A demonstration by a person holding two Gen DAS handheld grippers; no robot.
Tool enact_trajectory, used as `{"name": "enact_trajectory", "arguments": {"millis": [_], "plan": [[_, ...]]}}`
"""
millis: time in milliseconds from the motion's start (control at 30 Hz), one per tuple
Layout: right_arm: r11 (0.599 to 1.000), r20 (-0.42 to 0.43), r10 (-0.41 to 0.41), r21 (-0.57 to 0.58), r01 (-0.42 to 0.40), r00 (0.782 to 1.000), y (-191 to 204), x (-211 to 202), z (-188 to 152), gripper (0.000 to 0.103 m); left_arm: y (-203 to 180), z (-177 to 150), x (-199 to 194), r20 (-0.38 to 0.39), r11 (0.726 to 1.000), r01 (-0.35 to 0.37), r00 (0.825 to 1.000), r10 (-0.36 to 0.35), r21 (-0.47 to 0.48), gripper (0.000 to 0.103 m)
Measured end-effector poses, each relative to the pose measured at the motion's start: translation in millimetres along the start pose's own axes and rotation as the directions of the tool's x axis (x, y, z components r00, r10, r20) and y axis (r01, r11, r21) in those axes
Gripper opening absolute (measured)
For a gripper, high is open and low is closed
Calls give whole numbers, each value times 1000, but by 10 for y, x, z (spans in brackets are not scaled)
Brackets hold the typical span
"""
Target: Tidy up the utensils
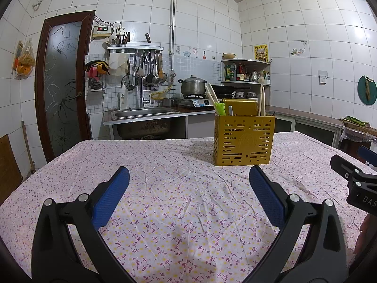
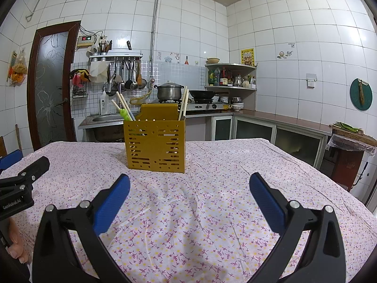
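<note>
Chopsticks [image 2: 122, 102] lean out of the yellow perforated holder [image 2: 156, 145] on the floral tablecloth [image 2: 212, 212], some at its left end beside a green frog-topped utensil [image 2: 124, 114], others at its right end [image 2: 183, 103]. Nothing loose lies on the cloth in either view, so the step in hand is judged to be sorting inside the holder itself, or a closing check that everything is already stowed.

To do it well, pick 1 utensil at a time and grip it high on the exposed shaft, where the sticks stand free of the rim. Lift straight along the stick's lean so it does not lever the light holder over; the other tong could steady the holder's wall if it starts to tip. Thin round sticks may roll between flat pads, so close squarely across the shaft.

Both tongs are empty with jaws spread wide. The left gripper [image 1: 188, 186] hangs low over the cloth with the holder [image 1: 243, 140] ahead and to its right, well apart. The right gripper [image 2: 189, 188] has the holder ahead and slightly left, nearer but not touching. Each tong shows at the edge of the other's view, side by side.

Whether the holder has inner compartments cannot be told from here; the front wall hides them, though a raised back panel shows.
</note>
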State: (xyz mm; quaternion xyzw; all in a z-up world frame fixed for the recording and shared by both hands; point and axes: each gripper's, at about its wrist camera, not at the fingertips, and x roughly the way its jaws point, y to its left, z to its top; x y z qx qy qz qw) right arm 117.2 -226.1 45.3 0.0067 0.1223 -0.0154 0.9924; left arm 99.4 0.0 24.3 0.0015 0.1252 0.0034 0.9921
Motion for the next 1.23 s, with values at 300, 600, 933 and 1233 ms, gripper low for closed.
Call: {"name": "enact_trajectory", "arguments": {"millis": [300, 600, 933, 1233], "plan": [[1000, -1, 0, -1, 0, 1000, -3, 10, -3, 99, 0, 0, -2, -1, 1000, 0, 1000, 0, 0, 98], [1000, 1, 0, -3, 0, 1000, -5, -3, -2, 99, 0, 1, -2, -1, 1000, 0, 1000, 0, 0, 98], [1000, 3, 0, -4, 0, 1000, -9, -1, -4, 99, -3, 0, -7, 1, 1000, 0, 1000, 0, 1, 98], [1000, 2, 0, -4, 0, 1000, -5, -2, -1, 99, -17, -4, -2, -5, 1000, 6, 1000, -6, 7, 98]]}}
